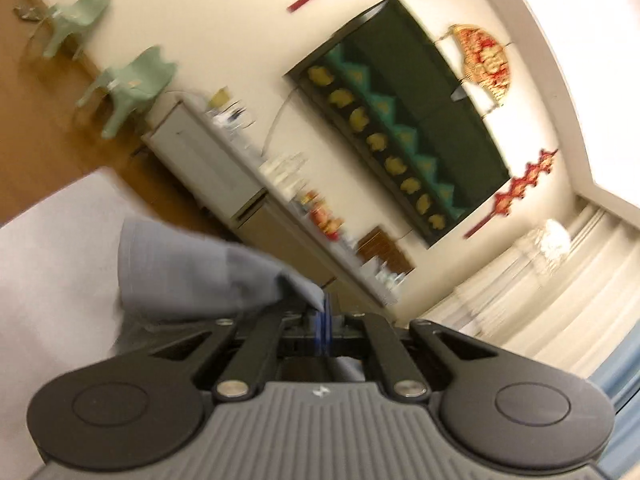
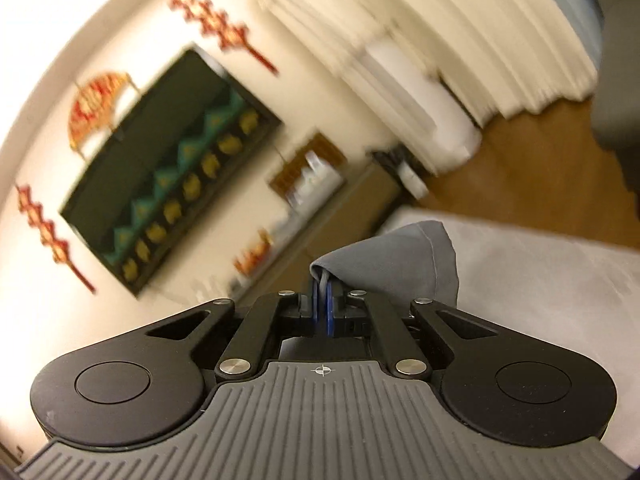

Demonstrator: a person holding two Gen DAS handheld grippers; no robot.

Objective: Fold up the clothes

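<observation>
A grey-blue garment (image 1: pixel 188 272) hangs from my left gripper (image 1: pixel 323 312), which is shut on its edge and held up above a pale sheet-covered surface (image 1: pixel 52 264). In the right wrist view my right gripper (image 2: pixel 323 308) is shut on another part of the same grey garment (image 2: pixel 396 260), which bunches up over the blue pads (image 2: pixel 330 312) and drapes to the right. Both grippers are lifted and tilted toward the room's far wall. Most of the garment is hidden below the grippers.
A low cabinet (image 1: pixel 208 160) with clutter on top stands along the far wall under a dark framed picture (image 1: pixel 400 120). Two green chairs (image 1: pixel 128 84) stand on the wooden floor. Cream curtains (image 2: pixel 460 32) hang beside it. The pale surface (image 2: pixel 540 280) lies below.
</observation>
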